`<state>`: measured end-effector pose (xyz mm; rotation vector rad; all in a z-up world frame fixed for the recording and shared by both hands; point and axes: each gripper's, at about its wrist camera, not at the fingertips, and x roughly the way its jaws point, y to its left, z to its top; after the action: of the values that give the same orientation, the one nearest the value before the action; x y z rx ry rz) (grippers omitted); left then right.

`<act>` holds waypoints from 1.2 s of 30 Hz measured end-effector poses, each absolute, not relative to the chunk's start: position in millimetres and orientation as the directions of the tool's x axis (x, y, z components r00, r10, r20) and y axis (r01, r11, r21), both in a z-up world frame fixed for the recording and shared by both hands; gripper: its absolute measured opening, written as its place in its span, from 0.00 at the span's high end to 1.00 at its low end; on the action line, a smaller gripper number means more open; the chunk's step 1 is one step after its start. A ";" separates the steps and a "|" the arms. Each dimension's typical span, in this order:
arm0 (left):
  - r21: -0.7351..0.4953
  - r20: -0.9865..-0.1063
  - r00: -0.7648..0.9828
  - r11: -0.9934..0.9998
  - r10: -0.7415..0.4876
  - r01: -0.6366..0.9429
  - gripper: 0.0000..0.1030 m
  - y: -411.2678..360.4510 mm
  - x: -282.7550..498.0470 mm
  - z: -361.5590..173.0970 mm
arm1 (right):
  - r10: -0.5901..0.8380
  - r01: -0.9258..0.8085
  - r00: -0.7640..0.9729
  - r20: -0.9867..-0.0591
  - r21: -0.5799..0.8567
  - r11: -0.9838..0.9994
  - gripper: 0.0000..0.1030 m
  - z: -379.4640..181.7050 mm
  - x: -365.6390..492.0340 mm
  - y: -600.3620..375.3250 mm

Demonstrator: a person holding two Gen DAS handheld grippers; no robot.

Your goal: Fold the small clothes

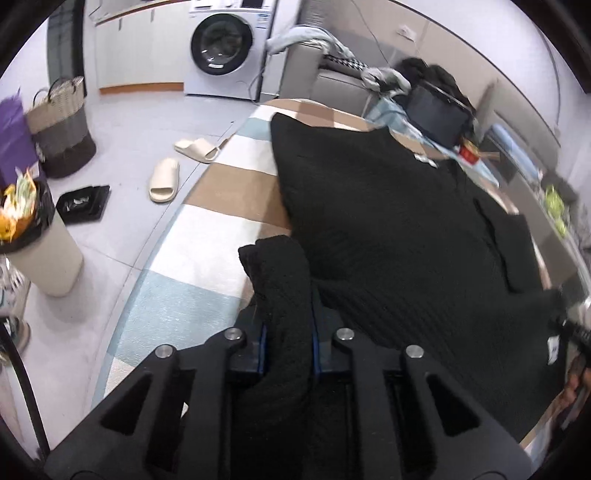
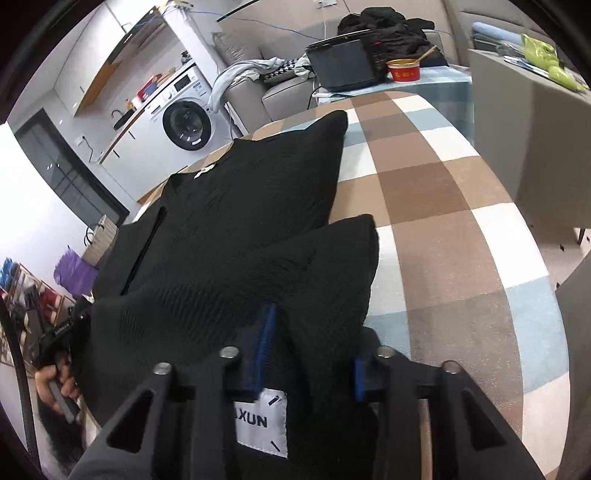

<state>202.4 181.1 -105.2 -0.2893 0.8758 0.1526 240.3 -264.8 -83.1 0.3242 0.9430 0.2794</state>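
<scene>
A black knit garment (image 1: 388,221) lies spread on a checked brown, white and blue cloth (image 1: 229,184). My left gripper (image 1: 287,332) is shut on a bunched black edge of it, lifted above the cloth. In the right wrist view the garment (image 2: 240,206) lies ahead with two pointed folds. My right gripper (image 2: 310,350) is shut on its near edge, where a white label (image 2: 262,424) hangs between the fingers. The right gripper shows at the far right edge of the left wrist view (image 1: 576,328). The left gripper shows at the left edge of the right wrist view (image 2: 59,339).
A black tablet (image 2: 343,66), a red bowl (image 2: 404,70) and a dark clothes pile (image 2: 391,26) sit at the far end. A grey cabinet (image 2: 535,147) stands right. On the floor are slippers (image 1: 164,181), a bin (image 1: 40,243), a woven basket (image 1: 62,125) and a washing machine (image 1: 225,44).
</scene>
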 end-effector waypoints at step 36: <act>-0.149 -0.740 0.670 0.958 0.057 -0.246 0.47 168.2 -15.1 -61.4 | 0.407 -0.181 0.513 -0.756 0.368 0.912 0.56 -56.0 97.1 -291.5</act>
<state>-15.1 168.2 -61.4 -0.2458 0.8206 0.1725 97.1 -291.5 -56.0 0.2552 0.9717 0.3580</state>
